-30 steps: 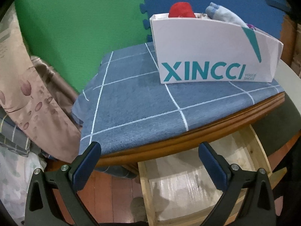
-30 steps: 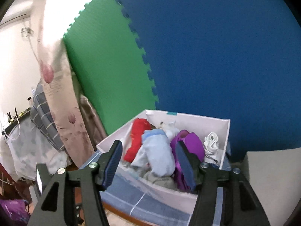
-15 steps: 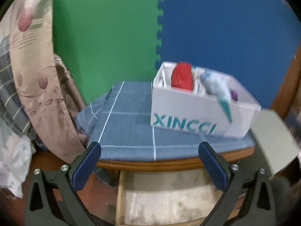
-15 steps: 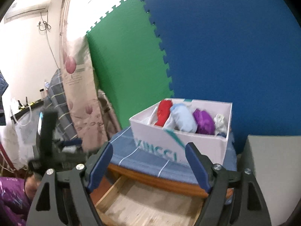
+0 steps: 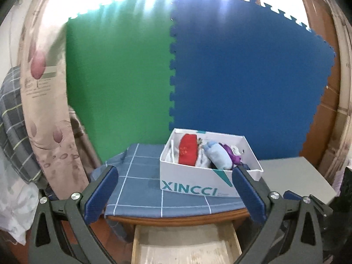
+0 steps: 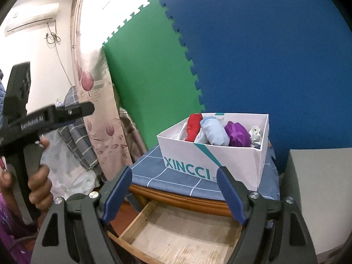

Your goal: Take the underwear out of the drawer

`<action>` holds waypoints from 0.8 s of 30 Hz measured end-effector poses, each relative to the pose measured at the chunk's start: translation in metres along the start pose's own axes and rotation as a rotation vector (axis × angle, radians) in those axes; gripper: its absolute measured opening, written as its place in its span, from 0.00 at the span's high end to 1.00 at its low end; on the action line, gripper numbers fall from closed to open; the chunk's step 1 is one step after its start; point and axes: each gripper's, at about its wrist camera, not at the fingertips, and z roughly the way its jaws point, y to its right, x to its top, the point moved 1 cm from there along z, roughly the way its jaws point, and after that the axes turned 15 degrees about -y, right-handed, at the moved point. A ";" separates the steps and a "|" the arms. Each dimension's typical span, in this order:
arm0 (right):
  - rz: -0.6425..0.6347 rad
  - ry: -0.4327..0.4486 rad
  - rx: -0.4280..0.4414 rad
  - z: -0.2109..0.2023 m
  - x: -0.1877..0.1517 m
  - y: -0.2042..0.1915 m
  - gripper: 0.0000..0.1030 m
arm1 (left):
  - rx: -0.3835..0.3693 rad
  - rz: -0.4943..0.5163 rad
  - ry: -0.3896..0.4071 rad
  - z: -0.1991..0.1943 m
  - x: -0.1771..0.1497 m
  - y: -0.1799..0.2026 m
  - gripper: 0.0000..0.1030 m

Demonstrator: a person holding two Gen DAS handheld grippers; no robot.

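Observation:
A white XINCCI box (image 5: 193, 184) (image 6: 222, 162) stands on the small table's blue checked cloth (image 5: 140, 189). Rolled underwear lies inside: a red roll (image 5: 188, 151) (image 6: 194, 127), a light blue one (image 5: 217, 156) (image 6: 214, 132), a purple one (image 6: 237, 131) and a white one (image 6: 256, 133). Under the tabletop a wooden drawer (image 5: 184, 244) (image 6: 182, 237) is pulled out; its visible floor is bare. My left gripper (image 5: 173, 176) hangs open in front of the box, holding nothing. My right gripper (image 6: 175, 173) is open too, short of the box and above the drawer.
A grey cabinet (image 5: 292, 176) (image 6: 319, 187) stands right of the table. Green and blue foam mats (image 5: 242, 83) cover the wall behind. A floral curtain (image 6: 96, 110) and bedding hang at the left. A hand (image 6: 39, 187) holds the left gripper's handle (image 6: 50, 114) at the left edge.
The left gripper rose and backed off, so the box's inside now shows. The right gripper drew back from over the box and its jaws widened.

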 end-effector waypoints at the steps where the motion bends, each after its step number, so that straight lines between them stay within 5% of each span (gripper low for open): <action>1: -0.002 -0.001 -0.003 0.000 0.000 0.000 0.21 | -0.002 0.016 -0.029 0.003 0.003 0.002 0.00; 6: -0.021 0.003 0.002 -0.004 0.000 -0.007 0.21 | -0.062 0.027 -0.096 0.014 0.004 0.004 0.00; 15: -0.020 -0.004 0.014 -0.004 -0.002 -0.009 0.21 | -0.082 -0.044 -0.064 0.019 -0.002 -0.013 0.00; 24: -0.004 -0.032 0.021 0.012 -0.010 -0.014 0.21 | 0.040 -0.042 -0.150 0.056 -0.017 -0.015 0.00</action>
